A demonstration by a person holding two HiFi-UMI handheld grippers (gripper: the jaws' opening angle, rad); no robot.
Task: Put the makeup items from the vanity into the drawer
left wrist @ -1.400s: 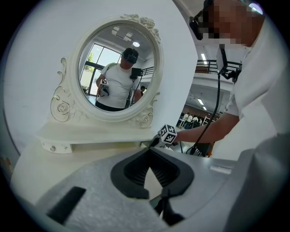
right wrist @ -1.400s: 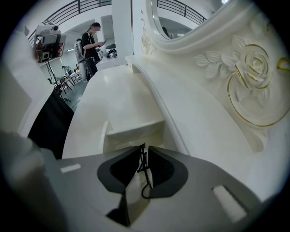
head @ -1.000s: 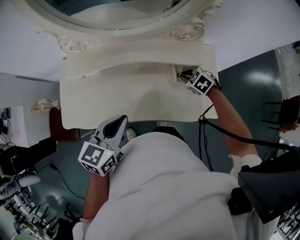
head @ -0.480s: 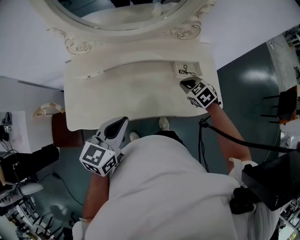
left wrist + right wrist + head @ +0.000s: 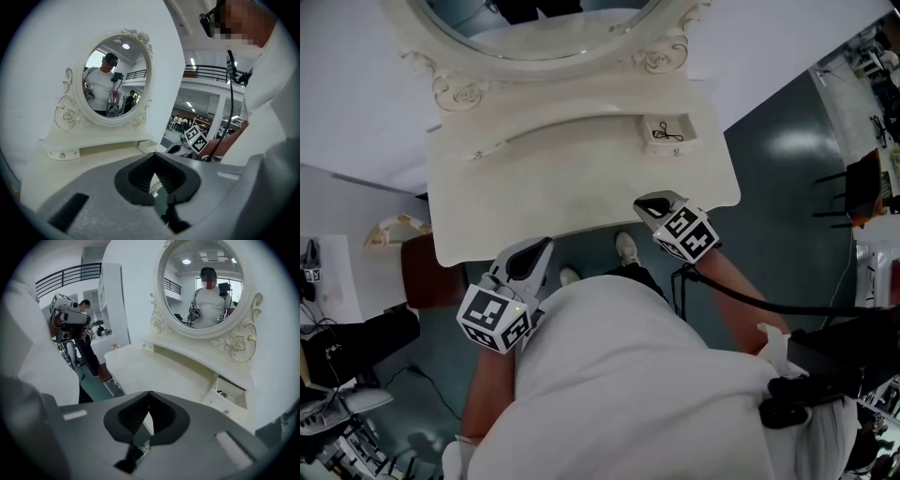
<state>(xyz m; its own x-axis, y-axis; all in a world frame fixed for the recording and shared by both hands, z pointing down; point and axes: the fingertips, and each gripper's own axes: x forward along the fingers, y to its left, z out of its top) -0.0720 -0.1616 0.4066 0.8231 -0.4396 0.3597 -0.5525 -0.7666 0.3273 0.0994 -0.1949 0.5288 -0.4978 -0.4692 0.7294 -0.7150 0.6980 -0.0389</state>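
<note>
- One cream vanity [image 5: 581, 197] carries one oval mirror [image 5: 544, 23] and one small drawer [image 5: 690, 129], which stands open.
- One makeup item [image 5: 667, 134] lies inside the drawer. It is thin and black, with its long axis running across the drawer, parallel to the drawer's front (its ends are too small to tell apart).
- There are two grippers, both on the person's side of the drawer. The right gripper [image 5: 643, 203] is in front of the drawer and apart from it. The left gripper [image 5: 546, 242] is farther forward and well to the drawer's left.
- Each gripper's jaws are pressed together with nothing between them.
</note>
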